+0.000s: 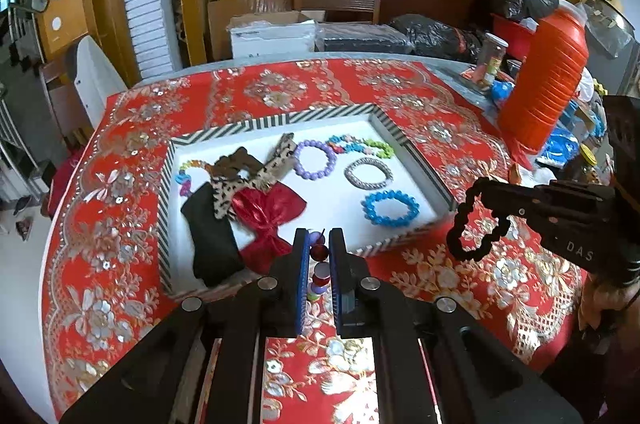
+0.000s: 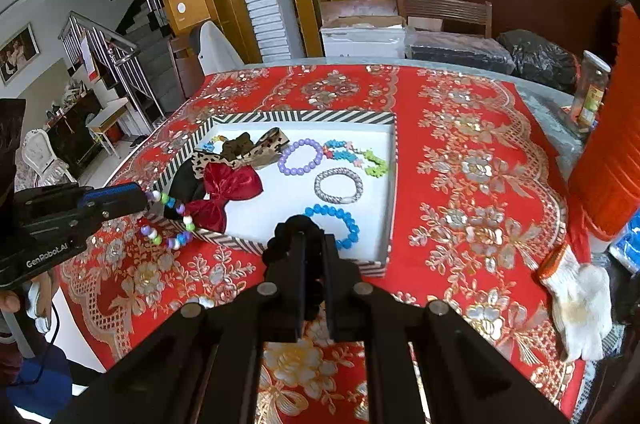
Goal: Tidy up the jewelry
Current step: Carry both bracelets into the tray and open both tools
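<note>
While held just short of the striped tray [image 2: 304, 116]: left gripper [image 1: 319, 250] pinched onto a multicoloured bead bracelet [image 2: 170, 224], right gripper [image 2: 310, 244] clamped on a black scrunchie [image 1: 470, 224]. Inside the tray, a blue bracelet [image 1: 390, 207].

A striped-rimmed white tray [image 2: 304, 116] is filled with purple [image 2: 301, 157], silver [image 2: 339, 185] and blue [image 2: 338, 224] bracelets, a flower chain [image 2: 356, 155] and bows [image 2: 228, 191], while a multicoloured bead bracelet [image 2: 170, 220] and black scrunchie [image 1: 474, 224] are held above the tablecloth.
</note>
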`<move>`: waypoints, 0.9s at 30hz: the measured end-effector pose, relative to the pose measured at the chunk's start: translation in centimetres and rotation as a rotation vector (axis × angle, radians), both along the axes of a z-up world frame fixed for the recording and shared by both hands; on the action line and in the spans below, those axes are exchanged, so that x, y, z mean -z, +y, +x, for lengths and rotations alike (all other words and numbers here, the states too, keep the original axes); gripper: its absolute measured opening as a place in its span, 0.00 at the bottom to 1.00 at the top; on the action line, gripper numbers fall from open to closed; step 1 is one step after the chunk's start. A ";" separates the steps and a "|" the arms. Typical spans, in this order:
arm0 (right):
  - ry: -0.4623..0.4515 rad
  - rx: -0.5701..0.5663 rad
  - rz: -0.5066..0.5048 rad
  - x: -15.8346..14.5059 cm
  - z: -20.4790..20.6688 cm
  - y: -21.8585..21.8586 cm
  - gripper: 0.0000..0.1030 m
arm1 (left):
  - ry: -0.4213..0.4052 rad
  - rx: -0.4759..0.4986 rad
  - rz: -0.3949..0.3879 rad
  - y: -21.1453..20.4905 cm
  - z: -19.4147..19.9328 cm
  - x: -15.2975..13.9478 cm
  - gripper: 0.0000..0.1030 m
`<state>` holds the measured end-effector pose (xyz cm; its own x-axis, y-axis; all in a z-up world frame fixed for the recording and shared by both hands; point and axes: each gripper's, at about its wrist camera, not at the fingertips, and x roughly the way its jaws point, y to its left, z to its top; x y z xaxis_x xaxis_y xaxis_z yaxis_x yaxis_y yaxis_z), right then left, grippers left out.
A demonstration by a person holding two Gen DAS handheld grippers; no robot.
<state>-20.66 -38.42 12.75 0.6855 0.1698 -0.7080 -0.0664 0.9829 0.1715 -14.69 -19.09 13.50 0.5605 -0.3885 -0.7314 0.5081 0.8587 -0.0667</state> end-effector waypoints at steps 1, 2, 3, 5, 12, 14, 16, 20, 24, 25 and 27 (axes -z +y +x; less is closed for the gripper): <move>0.000 -0.001 0.000 0.0 0.2 0.1 0.07 | -0.001 -0.002 0.002 0.0 0.2 0.0 0.06; 0.001 -0.003 0.001 -0.1 0.6 0.2 0.07 | -0.003 -0.006 0.004 0.0 0.4 0.0 0.06; 0.001 -0.003 0.001 -0.1 0.8 0.3 0.07 | -0.006 -0.009 0.006 0.0 0.7 -0.1 0.06; 0.001 -0.004 0.003 -0.1 1.3 0.4 0.07 | -0.011 -0.012 0.012 0.0 1.0 -0.1 0.06; 0.015 -0.010 0.011 0.3 3.4 0.9 0.07 | -0.020 -0.032 0.023 0.3 2.9 -0.5 0.06; 0.021 -0.010 0.020 0.4 4.1 1.0 0.07 | -0.020 -0.038 0.024 0.5 3.7 -0.6 0.06; 0.026 -0.010 0.025 0.6 4.8 1.1 0.07 | -0.011 -0.047 0.019 0.7 4.8 -0.7 0.06; 0.042 -0.011 0.044 1.3 6.6 1.6 0.07 | 0.021 -0.082 -0.004 1.1 7.7 -1.0 0.06; 0.078 -0.014 0.087 2.8 8.7 2.0 0.07 | 0.015 -0.105 0.013 0.5 10.4 -1.2 0.06; 0.089 -0.014 0.095 3.1 9.2 2.2 0.07 | 0.008 -0.112 0.022 0.2 11.1 -1.1 0.06; 0.113 -0.013 0.113 4.1 10.2 2.5 0.07 | 0.009 -0.115 0.029 -0.4 12.4 -0.9 0.06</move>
